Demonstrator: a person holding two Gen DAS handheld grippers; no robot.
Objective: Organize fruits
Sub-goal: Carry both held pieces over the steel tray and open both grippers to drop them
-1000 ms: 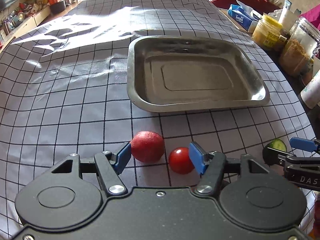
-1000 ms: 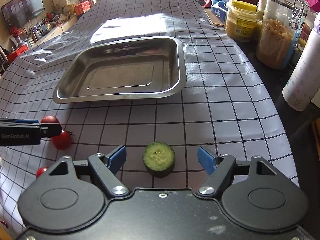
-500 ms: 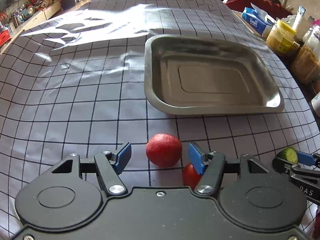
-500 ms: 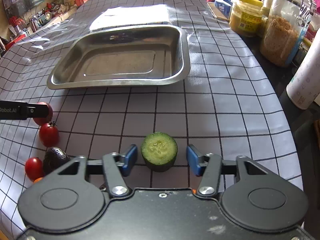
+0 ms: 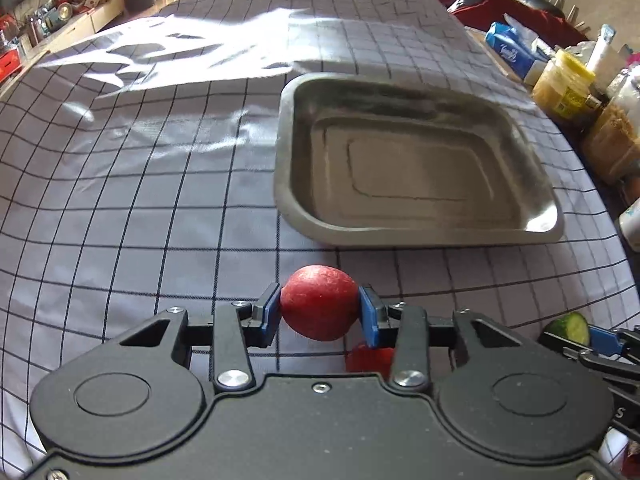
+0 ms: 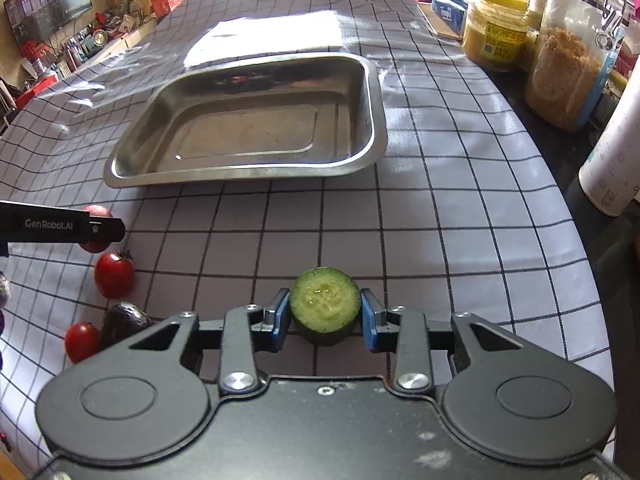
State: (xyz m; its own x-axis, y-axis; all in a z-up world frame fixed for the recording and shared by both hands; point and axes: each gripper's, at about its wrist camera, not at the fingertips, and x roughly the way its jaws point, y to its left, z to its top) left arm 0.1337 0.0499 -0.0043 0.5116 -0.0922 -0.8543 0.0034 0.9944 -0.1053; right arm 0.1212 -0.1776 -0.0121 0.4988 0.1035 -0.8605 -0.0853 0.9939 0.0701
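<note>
In the left wrist view, the left gripper (image 5: 319, 315) has just been closing, and its blue pads now press on both sides of a round matte red fruit (image 5: 319, 307), which sits between them at about 6 o'clock from the shallow rectangular steel tray (image 5: 420, 236). The tray is empty and stands on the grey checked plastic tablecloth (image 5: 140, 184). A small glossy red tomato (image 5: 366, 358) lies just below this fruit, half hidden by the right finger.

In the right wrist view, the right gripper (image 6: 325, 315) has also just been closing and is clamped on a short green cucumber piece (image 6: 325, 306) with its cut face up. This piece is at about 5 o'clock from the tray. At 9 o'clock from the cucumber lie a second small red tomato (image 6: 81, 341) and a dark wrinkled avocado (image 6: 124, 322).

I judge that the red fruit is firm and light, but round, so it can roll out; the hold across its widest middle is the good place. The cucumber is stiff, with wet cut faces and smooth peel. It should be taken on the peel sides, as now, and not squeezed hard.
</note>
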